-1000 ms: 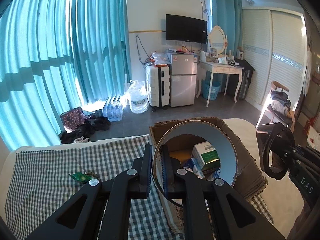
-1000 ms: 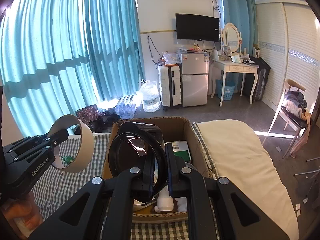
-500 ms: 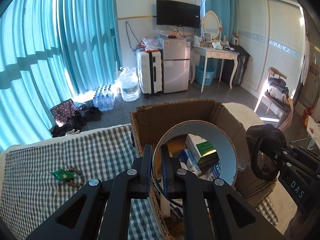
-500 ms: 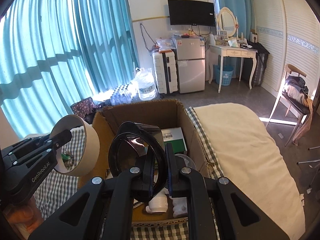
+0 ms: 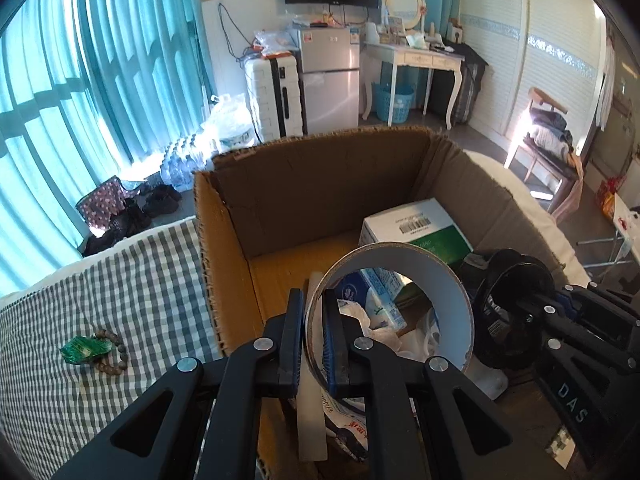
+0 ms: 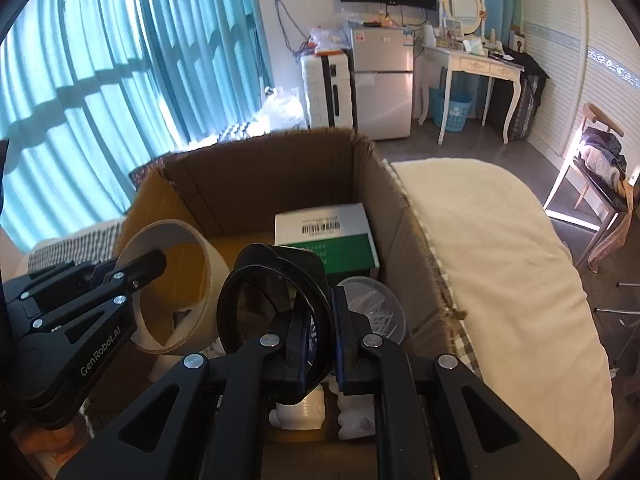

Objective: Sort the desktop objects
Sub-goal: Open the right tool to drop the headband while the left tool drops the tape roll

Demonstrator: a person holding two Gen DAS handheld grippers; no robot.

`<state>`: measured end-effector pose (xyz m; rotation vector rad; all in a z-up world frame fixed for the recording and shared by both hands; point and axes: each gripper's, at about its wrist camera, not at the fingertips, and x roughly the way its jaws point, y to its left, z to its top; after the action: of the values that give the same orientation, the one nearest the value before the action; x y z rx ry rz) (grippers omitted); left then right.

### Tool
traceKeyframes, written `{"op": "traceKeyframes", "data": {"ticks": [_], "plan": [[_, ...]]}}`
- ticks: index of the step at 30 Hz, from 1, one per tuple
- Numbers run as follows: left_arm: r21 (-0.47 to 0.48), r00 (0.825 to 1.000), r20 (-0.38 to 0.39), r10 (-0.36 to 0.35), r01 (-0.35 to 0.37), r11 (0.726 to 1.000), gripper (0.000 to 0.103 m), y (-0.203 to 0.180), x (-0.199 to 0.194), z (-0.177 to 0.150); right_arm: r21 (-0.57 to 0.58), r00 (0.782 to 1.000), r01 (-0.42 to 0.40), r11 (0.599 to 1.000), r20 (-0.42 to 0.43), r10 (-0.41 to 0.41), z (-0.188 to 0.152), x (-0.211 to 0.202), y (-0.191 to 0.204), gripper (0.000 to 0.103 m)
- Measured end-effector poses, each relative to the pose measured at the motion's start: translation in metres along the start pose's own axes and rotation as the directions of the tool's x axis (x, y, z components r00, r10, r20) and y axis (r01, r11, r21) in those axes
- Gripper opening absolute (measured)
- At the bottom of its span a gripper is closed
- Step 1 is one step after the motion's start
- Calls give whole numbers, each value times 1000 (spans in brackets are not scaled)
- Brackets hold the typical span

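**Both grippers now over the open box, loads not yet let go**

A bedroom with teal curtains, and a bed spread with a checked cloth (image 5: pixel 132 280), is the setting; the cardboard box (image 5: pixel 224 248) sits on that bed and fills the middle of both views.

Nearest, low in the left wrist view, the left gripper (image 5: pixel 313 336) has its fingers pressed onto the wall of a tape roll (image 5: pixel 452 280), one finger inside the ring and one outside. At lower centre of the right wrist view, the right gripper (image 6: pixel 320 332) pinches the rim of a black round lens-like piece (image 6: pixel 256 300) in the same way.

A second ago both loads hung short of the box, with the cloth under the left gripper. Now both hang inside the box's opening, side by side and near each other, above the clutter on its floor: a plastic bag (image 5: pixel 372 320), small cartons, white figurines (image 6: pixel 304 412) and a clear cup (image 6: pixel 372 304). My reading is that the carry is done and only the release remains.

Farther in, a green-and-white carton (image 6: pixel 324 232) lies against the back wall. Left on the cloth at lower left of the left view are a green wrapper (image 5: pixel 82 350) and a bead bracelet (image 5: pixel 114 354), apparently still to sort.
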<state>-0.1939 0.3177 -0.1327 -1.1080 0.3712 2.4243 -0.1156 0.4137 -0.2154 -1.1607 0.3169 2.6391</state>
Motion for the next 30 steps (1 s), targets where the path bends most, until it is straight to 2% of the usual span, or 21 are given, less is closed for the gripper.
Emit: {"op": "traceKeyframes", "data": {"ticks": [5,12,17,18,19,20,21,22,26,28,30], "plan": [[0,999,-37,-4,4,1000,9,2,7,-3,1,999,0,1000,-40,0,-5,16,-1,10],[13,1000,-30,1,-1,1000,11,0,3,-5,-15,998,15,1000,-60,-16,-9,21,2,10],[-10,1000,-22,0,0,1000,15,5,-7,-3,19,1000,20,1000,-9,-20,-8,9,-2,12],[-14,1000,-16,-1,0,1000,21,6,-11,-2,26,1000,15,1000,-3,-15,-7,7,-2,18],[-18,1000,-13,0,0,1000,31,6,-14,0,32,1000,10,999,2,-11,-8,5,-2,27],[-26,1000,-12,7,-7,1000,36,8,-18,1,36,1000,10,999,3,-11,-7,5,-1,33],[-31,1000,-8,12,-12,999,40,9,-21,1,40,1000,11,999,11,-11,-7,3,0,43],[-34,1000,-5,15,-16,999,41,8,-24,2,39,1000,15,999,22,-16,-8,1,1,48],[-46,999,29,38,-37,998,43,12,-46,3,77,996,11,997,89,-17,-7,-18,-1,48],[-44,997,50,55,-53,998,47,14,-60,4,99,992,-2,995,123,-11,-7,-29,-3,57],[-45,996,63,63,-61,997,48,17,-73,5,103,988,-4,995,155,-13,-6,-41,-2,59]]}}
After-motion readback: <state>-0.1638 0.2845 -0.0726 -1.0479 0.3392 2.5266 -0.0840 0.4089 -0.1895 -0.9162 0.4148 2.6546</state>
